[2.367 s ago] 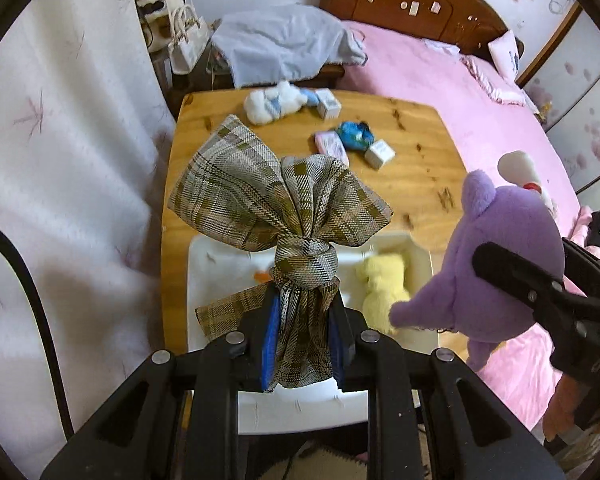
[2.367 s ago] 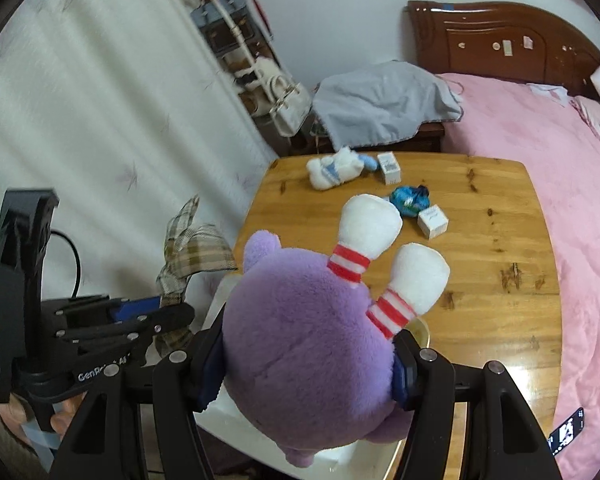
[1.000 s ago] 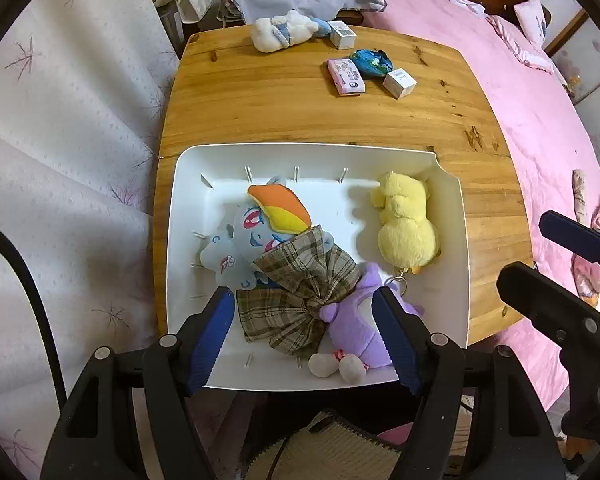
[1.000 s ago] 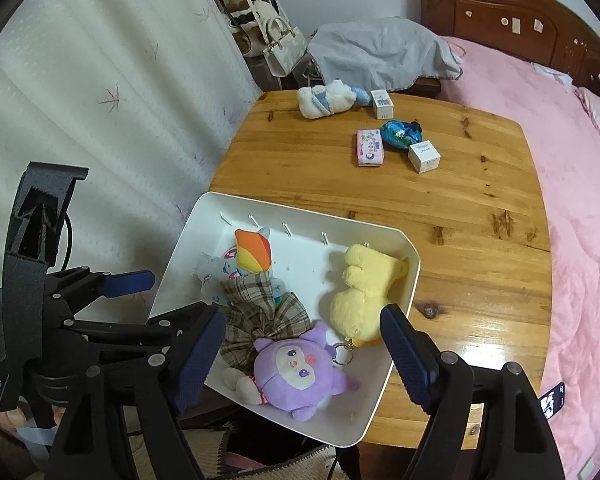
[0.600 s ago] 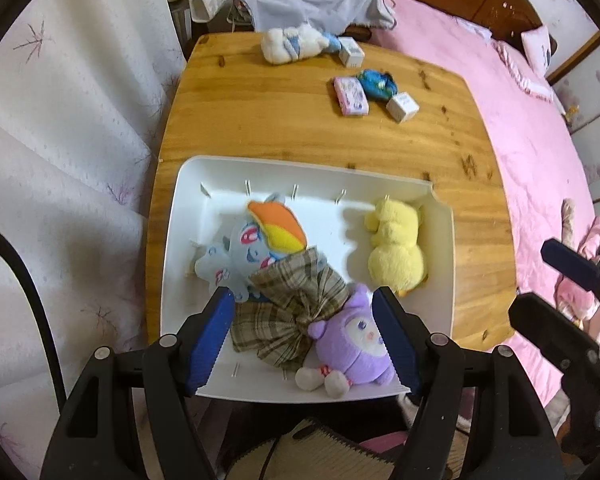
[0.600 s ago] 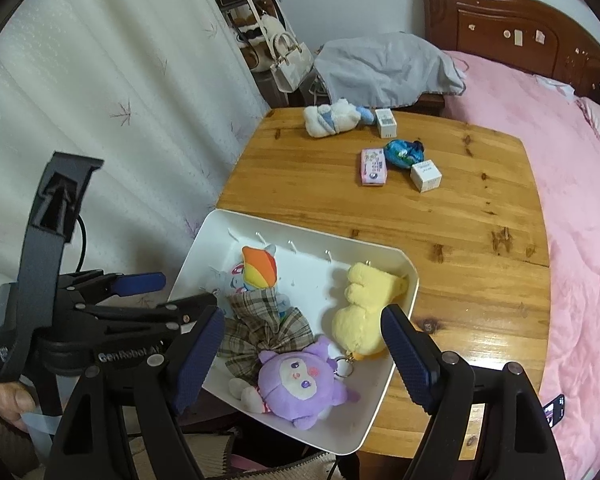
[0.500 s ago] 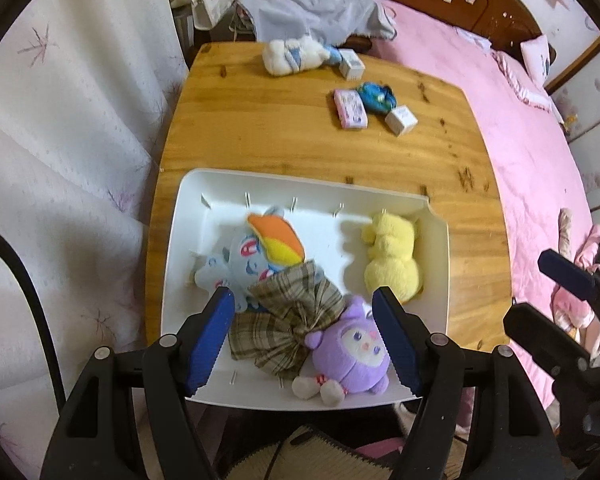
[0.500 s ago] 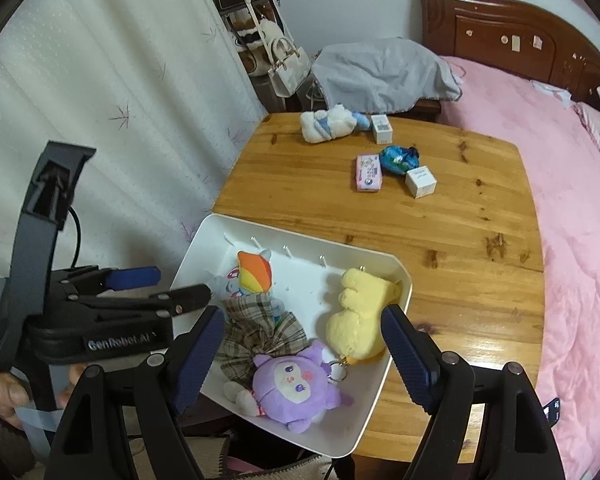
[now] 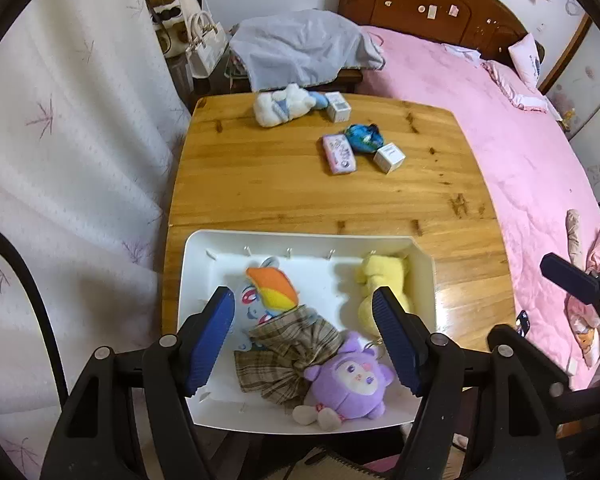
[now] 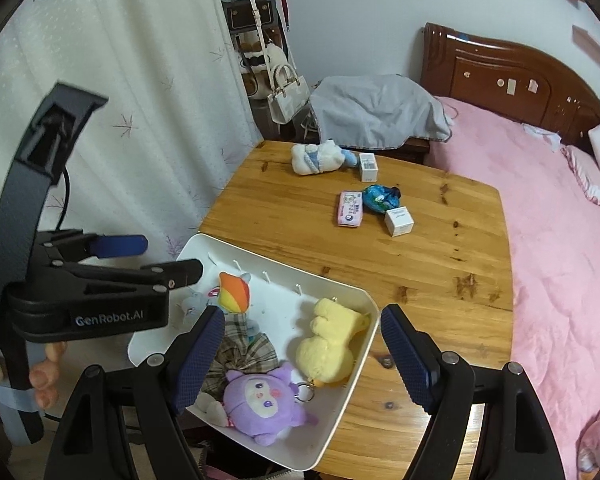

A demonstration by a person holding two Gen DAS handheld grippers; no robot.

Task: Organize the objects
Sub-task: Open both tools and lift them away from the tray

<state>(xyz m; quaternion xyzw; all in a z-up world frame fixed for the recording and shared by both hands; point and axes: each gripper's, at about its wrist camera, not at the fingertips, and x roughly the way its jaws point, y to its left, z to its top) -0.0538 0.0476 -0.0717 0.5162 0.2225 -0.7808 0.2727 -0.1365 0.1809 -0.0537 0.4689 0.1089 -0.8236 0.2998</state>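
Note:
A white tray sits at the near end of the wooden table. In it lie a purple plush, a plaid bow, a yellow plush and a blue pony plush with an orange mane. My left gripper hangs open above the tray with nothing between its fingers. My right gripper is open too, over the purple plush and the yellow plush. Seen from the right wrist, the left gripper hovers over the tray's left rim.
Further up the table lie a white and blue plush, two small white boxes, a pink packet and a blue wrapped item. A pink bed borders the right, a white curtain the left.
The bow and the purple plush, held earlier, now lie in the tray. Over the last second both open grippers rose and tipped up, so more of the table and bed shows.

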